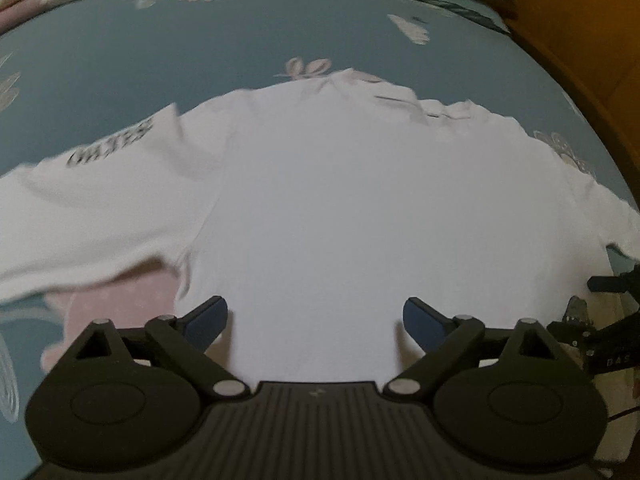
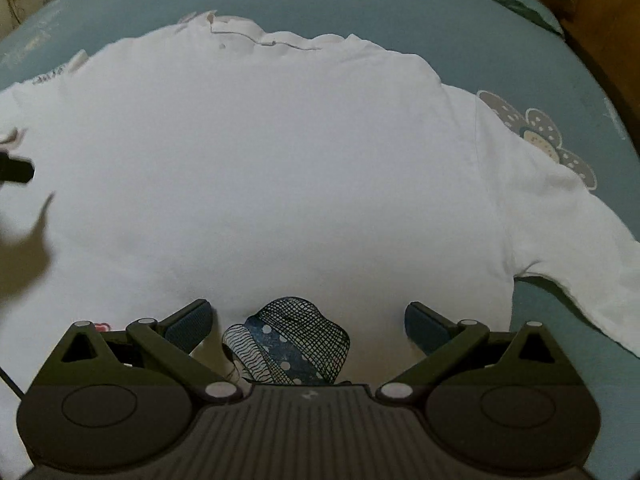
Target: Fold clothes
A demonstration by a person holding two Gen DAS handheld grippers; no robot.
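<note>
Left gripper [image 1: 316, 318] first: we're looking at it hanging over the near hem of the white shirt [image 1: 340, 208] with its blue pads [image 1: 208, 318] spread wide and nothing pinched between them, just plain white cloth underneath. Same story with the right gripper [image 2: 308, 320], which we're seeing hovering over the shirt with its jaws standing wide apart and gripping nothing. Between its pads we're looking at a printed picture [image 2: 288, 344] on the shirt front, a netted hat shape with a dotted blue band, drawn in dark lines.

The shirt is lying spread out flat on the bedsheet [image 1: 140, 48], a blue-grey one with pale flower prints, and we're seeing the collar [image 2: 256, 38] on the far side from both cameras. One long sleeve [image 1: 80, 208] is stretching out to the left in the left wrist view, with blurry black lettering [image 1: 112, 142] on it that we can't read. The other sleeve [image 2: 580, 240] is running out to the right and down in the right wrist view, lying beside a brown flower print [image 2: 540, 136]. At the right edge of the left view we're catching a bit of black hardware from the other gripper. A wooden edge [image 1: 580, 40] is showing past the sheet at upper right.
</note>
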